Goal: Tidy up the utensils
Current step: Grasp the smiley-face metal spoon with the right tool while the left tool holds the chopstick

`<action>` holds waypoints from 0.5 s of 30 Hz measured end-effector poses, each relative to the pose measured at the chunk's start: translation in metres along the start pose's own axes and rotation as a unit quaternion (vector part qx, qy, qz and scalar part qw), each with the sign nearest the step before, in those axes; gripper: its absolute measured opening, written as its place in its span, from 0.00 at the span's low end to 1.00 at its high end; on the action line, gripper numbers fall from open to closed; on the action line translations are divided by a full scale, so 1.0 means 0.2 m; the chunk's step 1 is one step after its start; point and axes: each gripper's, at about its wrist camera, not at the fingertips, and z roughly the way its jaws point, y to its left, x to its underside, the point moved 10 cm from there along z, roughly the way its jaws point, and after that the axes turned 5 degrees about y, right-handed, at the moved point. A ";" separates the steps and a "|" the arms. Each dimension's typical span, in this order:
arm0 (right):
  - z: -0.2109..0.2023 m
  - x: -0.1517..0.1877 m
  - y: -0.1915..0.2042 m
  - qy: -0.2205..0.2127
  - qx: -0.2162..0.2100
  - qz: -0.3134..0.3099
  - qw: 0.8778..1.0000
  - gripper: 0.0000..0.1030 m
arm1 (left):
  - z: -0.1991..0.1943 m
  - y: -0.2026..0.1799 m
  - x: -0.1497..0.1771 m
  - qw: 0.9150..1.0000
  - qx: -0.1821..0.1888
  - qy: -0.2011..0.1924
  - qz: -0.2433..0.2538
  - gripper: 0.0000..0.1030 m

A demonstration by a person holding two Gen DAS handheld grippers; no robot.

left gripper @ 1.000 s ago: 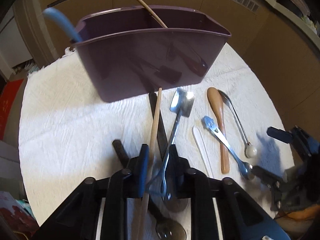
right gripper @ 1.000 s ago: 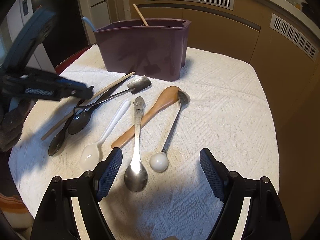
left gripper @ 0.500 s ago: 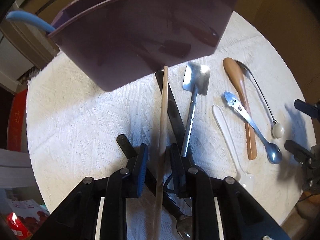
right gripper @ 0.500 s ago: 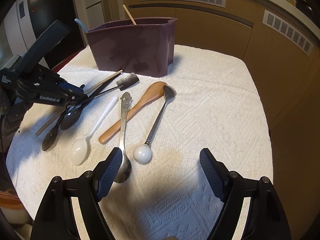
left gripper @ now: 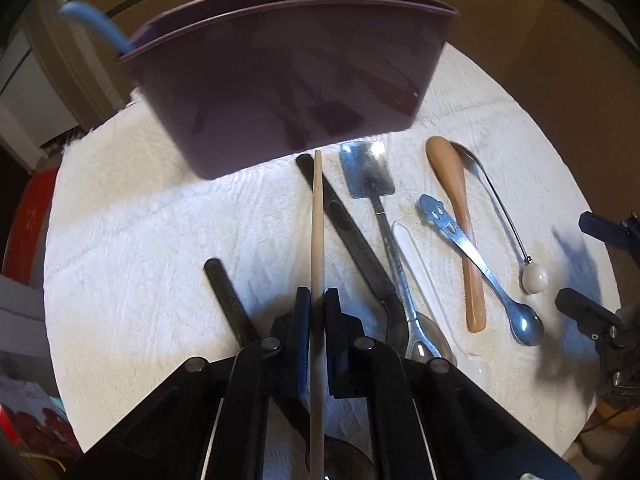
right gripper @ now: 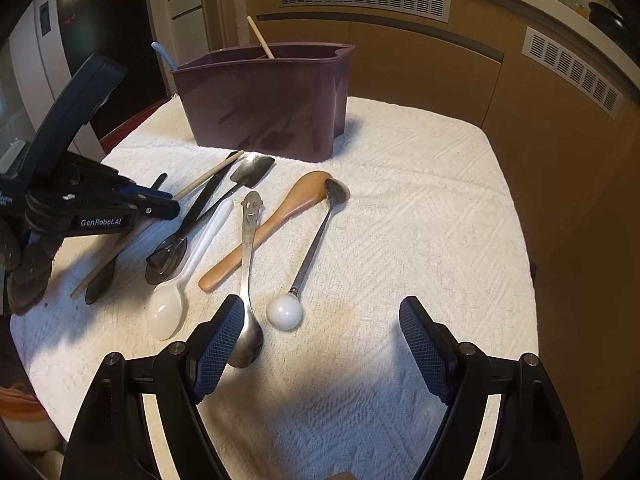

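Note:
My left gripper (left gripper: 317, 300) is shut on a thin wooden stick (left gripper: 316, 216) whose far tip points at the purple utensil caddy (left gripper: 288, 80). The stick (right gripper: 208, 174) and the left gripper (right gripper: 168, 208) also show in the right wrist view, low over the towel. Several utensils lie on the white towel (right gripper: 400, 208): a metal spatula (left gripper: 368, 172), a wooden spoon (right gripper: 280, 216), a smiley-handled spoon (right gripper: 248, 264), a white plastic spoon (right gripper: 176, 292), a ball-ended spoon (right gripper: 312, 248) and black spoons (right gripper: 176, 240). My right gripper (right gripper: 320, 344) is open and empty above the near part of the towel.
The caddy (right gripper: 264, 96) stands at the far side of the table and holds a wooden stick (right gripper: 260, 38) and a blue-handled utensil (right gripper: 162, 54). Brown cabinets with vents (right gripper: 364, 0) stand behind. The table edge drops off on the right (right gripper: 532, 264).
My left gripper has closed tight on the wooden stick and lifted it off the towel. The right gripper has barely moved and stays open.

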 end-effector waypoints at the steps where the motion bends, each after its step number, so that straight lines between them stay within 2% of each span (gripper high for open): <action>1: -0.01 0.00 0.00 -0.001 0.002 -0.002 1.000 0.78 | -0.02 0.02 0.01 1.000 0.003 -0.008 -0.014 0.05; 5: -0.02 -0.02 0.02 -0.002 0.003 -0.010 1.000 0.78 | -0.26 0.08 0.10 0.993 0.042 -0.075 -0.080 0.05; 8: 0.00 -0.05 0.05 0.002 0.000 -0.017 1.000 0.78 | -0.45 0.12 0.13 0.981 0.063 -0.131 -0.132 0.05; 12: 0.05 -0.12 0.13 0.010 -0.030 -0.028 0.999 0.73 | -0.59 0.20 0.18 0.966 0.076 -0.170 -0.180 0.05; 13: 0.07 -0.14 0.16 0.013 -0.034 -0.033 0.999 0.60 | -0.61 0.22 0.20 0.964 0.076 -0.175 -0.186 0.05; 14: 0.10 -0.17 0.18 0.019 -0.038 -0.042 0.998 0.43 | -0.63 0.23 0.22 0.963 0.076 -0.178 -0.190 0.05; 15: 0.12 -0.19 0.21 0.026 -0.043 -0.050 0.998 0.34 | -0.65 0.23 0.23 0.962 0.077 -0.180 -0.191 0.05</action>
